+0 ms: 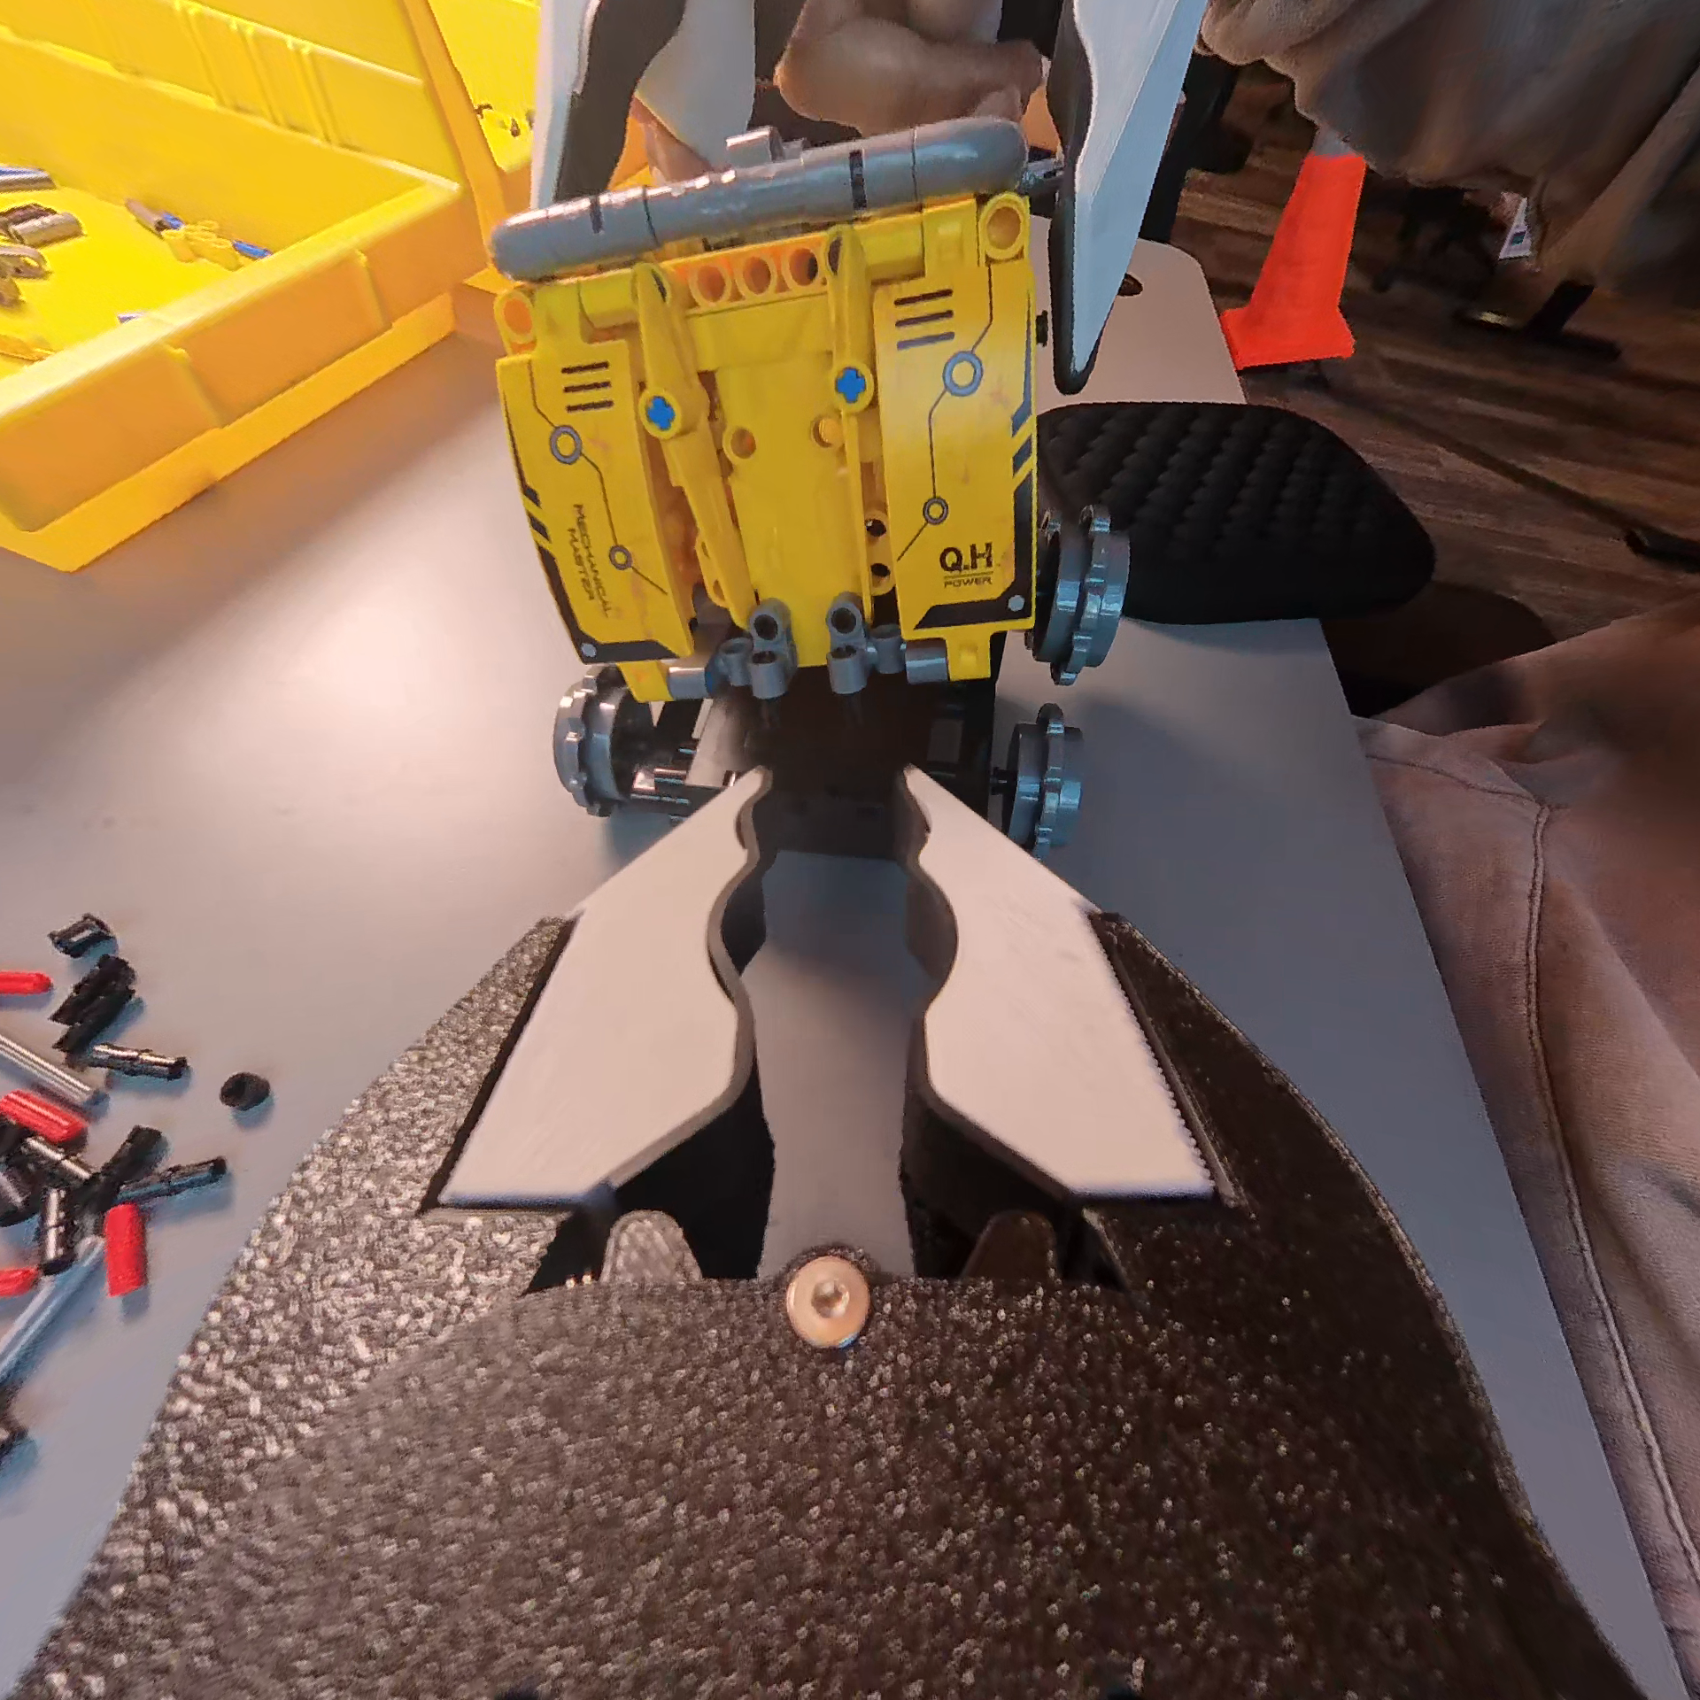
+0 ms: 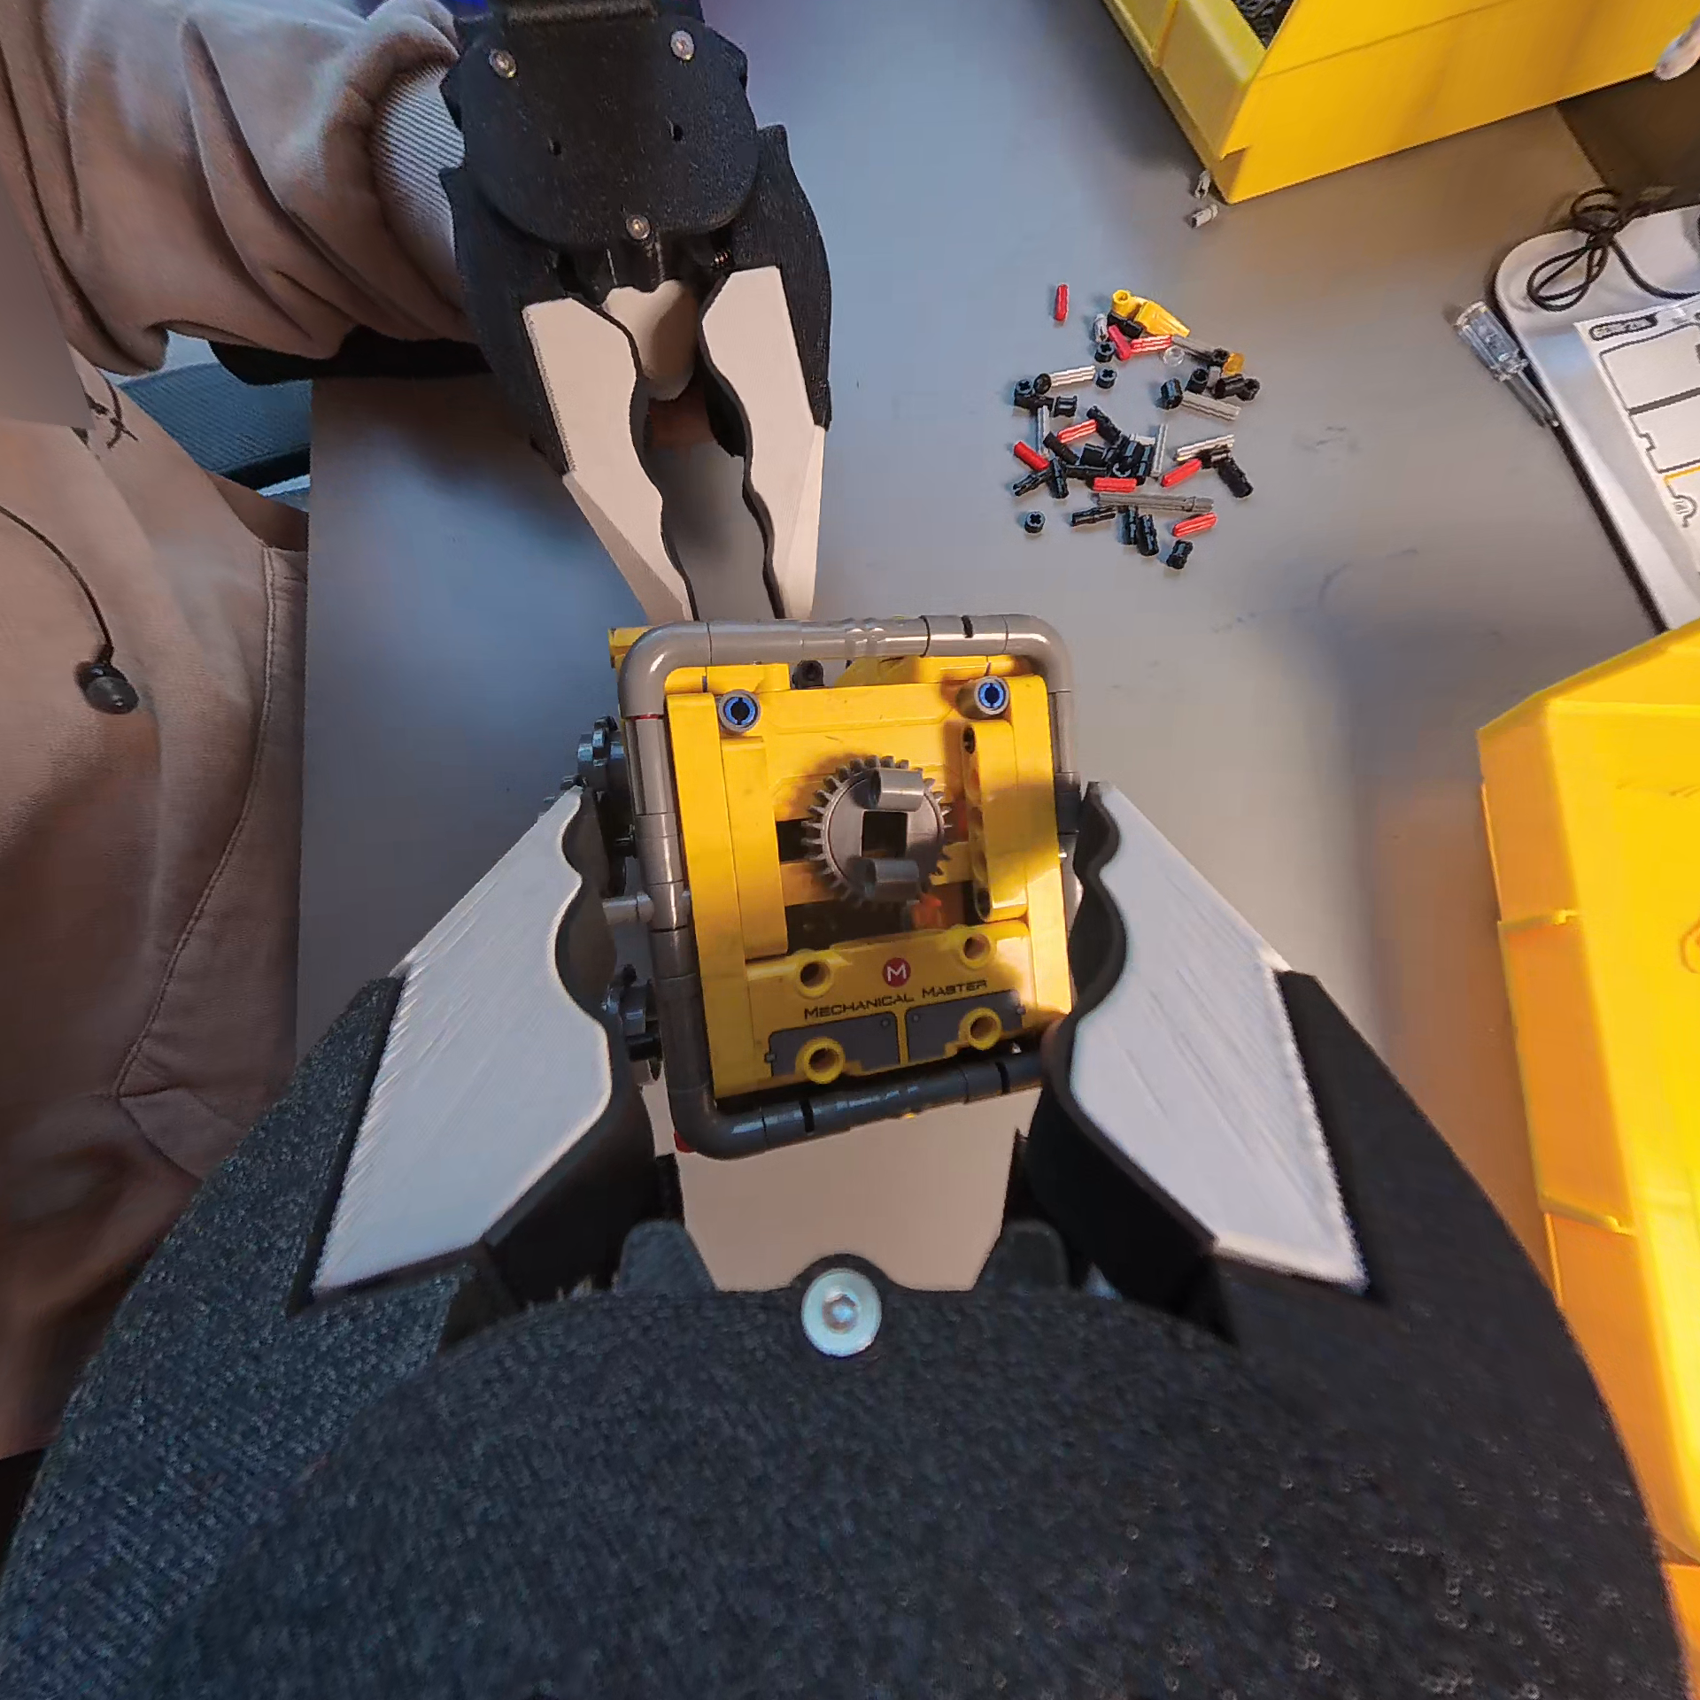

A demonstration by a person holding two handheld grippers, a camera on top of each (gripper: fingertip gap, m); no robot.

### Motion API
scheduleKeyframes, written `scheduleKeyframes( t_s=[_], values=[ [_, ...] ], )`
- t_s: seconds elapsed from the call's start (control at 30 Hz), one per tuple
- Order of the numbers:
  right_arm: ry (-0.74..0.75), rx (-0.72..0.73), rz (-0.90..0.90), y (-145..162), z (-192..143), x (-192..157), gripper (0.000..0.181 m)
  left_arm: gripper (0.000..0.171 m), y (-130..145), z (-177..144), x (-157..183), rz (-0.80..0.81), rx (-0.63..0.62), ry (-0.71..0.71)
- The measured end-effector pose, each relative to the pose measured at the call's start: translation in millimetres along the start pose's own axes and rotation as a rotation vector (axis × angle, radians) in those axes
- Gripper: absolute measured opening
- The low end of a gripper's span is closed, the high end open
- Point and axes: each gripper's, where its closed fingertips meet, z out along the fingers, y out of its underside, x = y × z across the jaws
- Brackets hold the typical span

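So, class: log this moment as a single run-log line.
left hand-held gripper: open, tips at model's black base | right hand-held gripper: shut on yellow brick model | loose pins: on grey table

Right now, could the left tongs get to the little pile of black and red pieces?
Probably yes. The left tongs sit at the yellow block model, gripping nothing I can make out, and the loose pieces lie nearby on bare table.

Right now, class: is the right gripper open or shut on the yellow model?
Shut on it: the right gripper has a finger pressed against each side of the yellow model.
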Motion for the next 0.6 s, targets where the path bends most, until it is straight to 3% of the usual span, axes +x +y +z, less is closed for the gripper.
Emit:
scheduleKeyframes(
  t_s=[0.37, 0.6],
  values=[
    [-0.021, 0.068, 0.045, -1, -6, 6, 0.099, 0.025, 2, -4, -4, -0.012, 0.002, -0.003],
    [0.061, -0.061, -0.116, 3, 5, 8, 0.099, 0.037, -5, -11, -13, -0.014, 0.04, -0.044]
  ],
)
